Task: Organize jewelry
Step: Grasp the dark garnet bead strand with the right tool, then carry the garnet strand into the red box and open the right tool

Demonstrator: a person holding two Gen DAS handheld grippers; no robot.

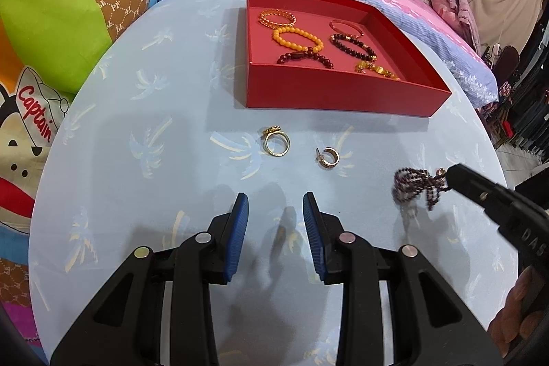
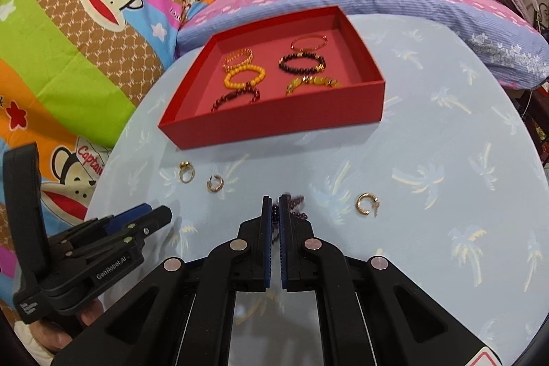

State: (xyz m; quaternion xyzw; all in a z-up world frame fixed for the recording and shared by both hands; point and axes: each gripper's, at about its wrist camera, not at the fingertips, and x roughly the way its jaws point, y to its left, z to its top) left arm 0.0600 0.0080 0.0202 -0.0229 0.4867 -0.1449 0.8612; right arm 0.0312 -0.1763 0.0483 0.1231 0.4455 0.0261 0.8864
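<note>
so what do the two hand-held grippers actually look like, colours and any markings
Both match: the left hand-held gripper and right hand-held gripper have matte black plastic linkage arms with triangular cut-outs, round silver pivot pins and ribbed blue finger pads. White lettering reading GenRobot.AI runs along the left one's side. No cables show; only bare fingers are visible, no sleeve.

Your left hand-held gripper (image 1: 274,204) hovers open above the tabletop (image 1: 137,187); beyond it lie a ring (image 1: 276,143) and an earring (image 1: 328,156), near the red box (image 1: 329,90).
</note>
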